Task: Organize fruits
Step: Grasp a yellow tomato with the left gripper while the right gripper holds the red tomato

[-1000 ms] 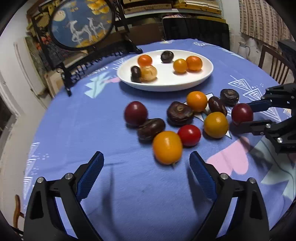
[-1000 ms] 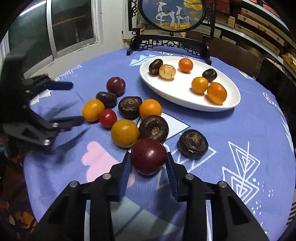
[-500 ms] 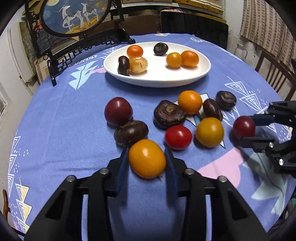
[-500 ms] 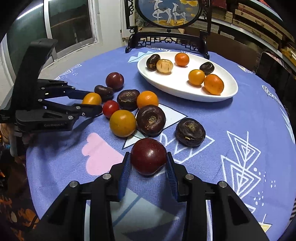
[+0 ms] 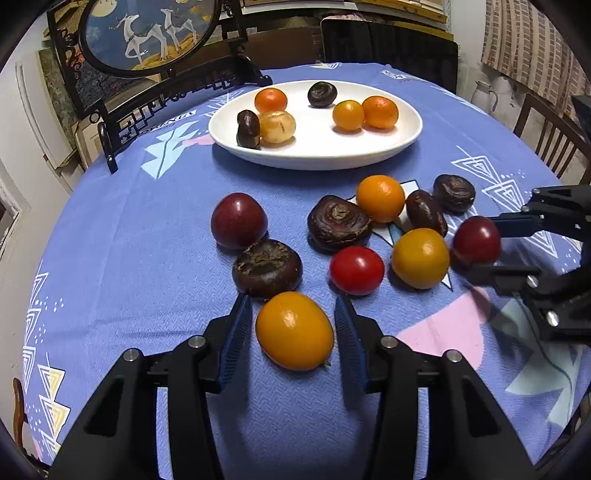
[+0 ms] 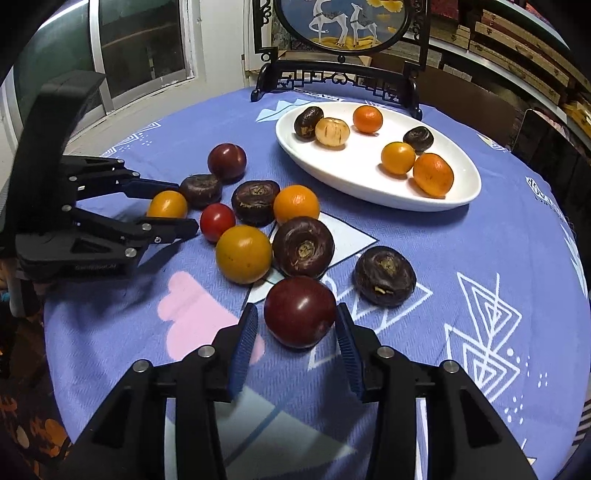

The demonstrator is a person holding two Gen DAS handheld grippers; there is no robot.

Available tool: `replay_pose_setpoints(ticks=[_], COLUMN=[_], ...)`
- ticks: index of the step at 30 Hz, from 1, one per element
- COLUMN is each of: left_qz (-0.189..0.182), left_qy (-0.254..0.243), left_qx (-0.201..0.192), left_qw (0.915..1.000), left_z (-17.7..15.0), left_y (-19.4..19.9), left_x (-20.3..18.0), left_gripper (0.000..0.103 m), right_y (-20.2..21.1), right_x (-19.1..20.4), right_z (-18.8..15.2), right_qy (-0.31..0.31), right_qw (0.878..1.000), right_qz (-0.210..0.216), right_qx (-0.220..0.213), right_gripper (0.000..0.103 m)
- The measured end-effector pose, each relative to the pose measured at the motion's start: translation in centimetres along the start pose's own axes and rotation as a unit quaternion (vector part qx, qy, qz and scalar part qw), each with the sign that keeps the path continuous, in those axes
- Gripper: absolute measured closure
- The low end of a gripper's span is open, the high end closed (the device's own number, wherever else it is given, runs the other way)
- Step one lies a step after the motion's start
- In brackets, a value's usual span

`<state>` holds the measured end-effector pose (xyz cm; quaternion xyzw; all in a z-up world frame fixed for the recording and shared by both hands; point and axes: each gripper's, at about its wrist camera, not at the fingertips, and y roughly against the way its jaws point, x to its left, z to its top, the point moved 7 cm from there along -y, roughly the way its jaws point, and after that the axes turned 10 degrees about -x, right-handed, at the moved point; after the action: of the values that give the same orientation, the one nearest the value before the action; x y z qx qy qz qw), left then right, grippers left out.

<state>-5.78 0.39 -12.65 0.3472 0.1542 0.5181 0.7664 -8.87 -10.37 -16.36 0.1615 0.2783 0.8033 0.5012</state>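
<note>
Between the left hand-held gripper (image 5: pixel 293 328) pads, nearly closed, a yellow tomato (image 5: pixel 294 330) looks smooth, soft; squeeze mid-sides gently. Right hand-held gripper (image 6: pixel 295 326) likewise brackets a dark plum (image 6: pixel 300 312).

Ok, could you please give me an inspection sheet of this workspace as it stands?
Surface: round table under a blue patterned cloth.
Job's things: white plate holding six fruits; ten more loose on the cloth.
Clutter: deer-picture screen standing behind the plate.
Tools: left tool straddles a yellow fruit; right tool straddles a dark red fruit; pad contact unclear for both.
Cables: nothing seen.
Surroundings: wooden chair, window, shelves.
</note>
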Motion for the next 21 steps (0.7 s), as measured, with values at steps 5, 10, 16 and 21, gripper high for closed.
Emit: replay_pose_setpoints(ticks=[5, 10, 16, 21], left_qz=[-0.004, -0.005, -0.007, -0.002], left_qy=[-0.003, -0.005, 0.001, 0.003], left_qx=[-0.003, -0.014, -0.035, -0.021], left_qw=[1.0000, 0.9999, 0.9994, 0.9998], left_z=[-0.2, -0.3, -0.9, -2.1], left_y=[0.6, 1.9, 4.3, 4.1], left_x=[0.0, 0.0, 0.5, 0.7], left_gripper=[0.065, 0.065, 0.065, 0.065], right_y=[0.5, 1.5, 3.0, 2.7], right_x=[0.0, -0.1, 0.4, 0.8], right_z=[-0.2, -0.2, 0.0, -0.9], right_qy=[-0.003, -0.017, -0.023, -0.012], right_qw=[1.000, 1.000, 0.999, 0.999], right_qz=[0.011, 0.019, 0.036, 0.030], right_qx=[0.000, -0.007, -0.022, -0.010], right_gripper=[0.066, 0.066, 0.066, 0.066])
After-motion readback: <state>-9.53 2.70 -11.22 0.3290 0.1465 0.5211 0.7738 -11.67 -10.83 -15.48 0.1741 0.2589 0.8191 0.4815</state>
